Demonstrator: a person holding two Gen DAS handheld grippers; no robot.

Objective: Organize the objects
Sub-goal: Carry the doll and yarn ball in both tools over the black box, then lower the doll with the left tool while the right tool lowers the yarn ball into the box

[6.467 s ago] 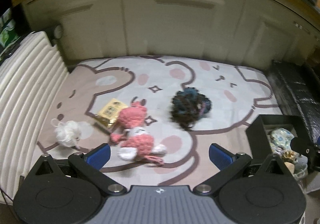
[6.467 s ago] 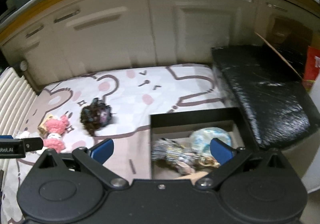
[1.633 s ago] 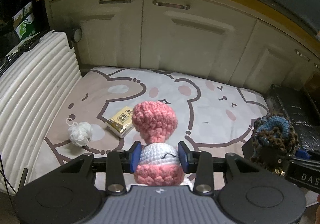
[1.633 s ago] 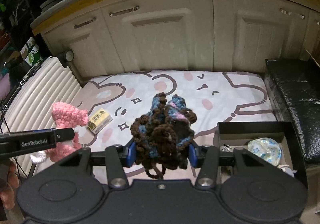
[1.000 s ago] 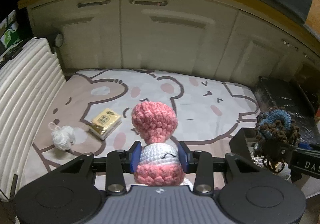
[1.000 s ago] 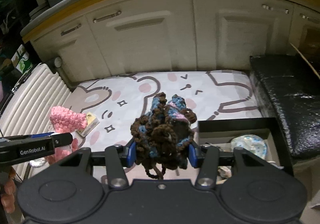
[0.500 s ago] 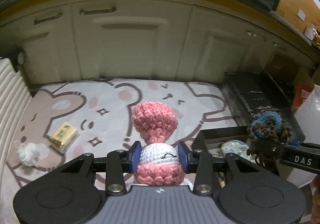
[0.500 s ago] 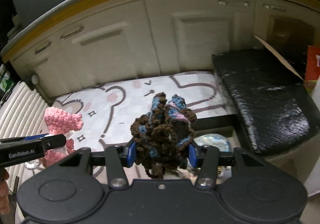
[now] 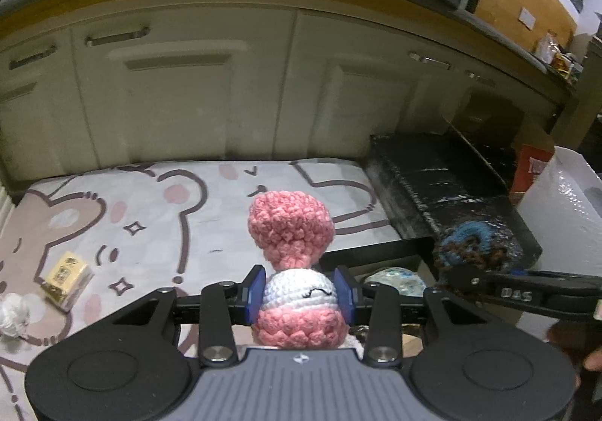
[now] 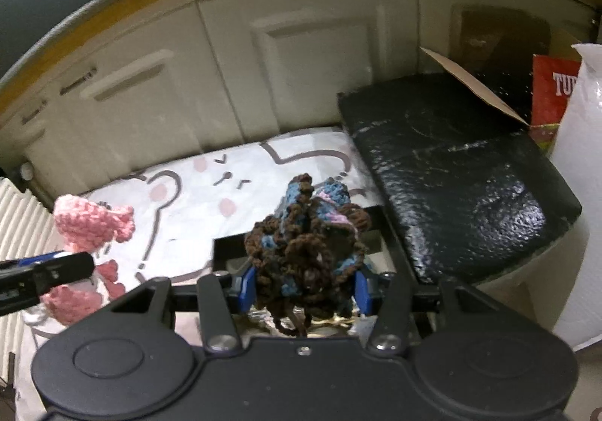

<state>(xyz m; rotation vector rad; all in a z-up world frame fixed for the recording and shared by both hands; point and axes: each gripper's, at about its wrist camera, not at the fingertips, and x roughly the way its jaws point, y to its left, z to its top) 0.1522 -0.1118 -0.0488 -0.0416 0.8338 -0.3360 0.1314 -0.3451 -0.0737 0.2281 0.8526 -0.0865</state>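
Note:
My left gripper point(image 9: 299, 295) is shut on a pink and white crochet doll point(image 9: 289, 229), whose pink head sticks up past the blue pads. The doll hangs at the near left edge of a black box point(image 9: 370, 248) that holds a pale blue patterned item point(image 9: 393, 276). My right gripper point(image 10: 304, 287) is shut on a brown and blue crochet bundle point(image 10: 306, 233) above that same black box point(image 10: 225, 246). From the left wrist view the crochet bundle point(image 9: 474, 248) shows at the right, over the box. The pink doll point(image 10: 90, 223) shows at the left of the right wrist view.
A bear-print mat point(image 9: 150, 218) carries a small yellow packet point(image 9: 66, 278) and a white yarn ball point(image 9: 13, 313) at its left. A black padded block point(image 10: 451, 172) lies right of the box, with cream cabinet doors point(image 9: 188, 97) behind. A white wrapped roll point(image 10: 579, 195) stands far right.
Both grippers have swung to the right with their toys still held. The black box has come under them, and the packet and yarn ball have slid to the left edge.

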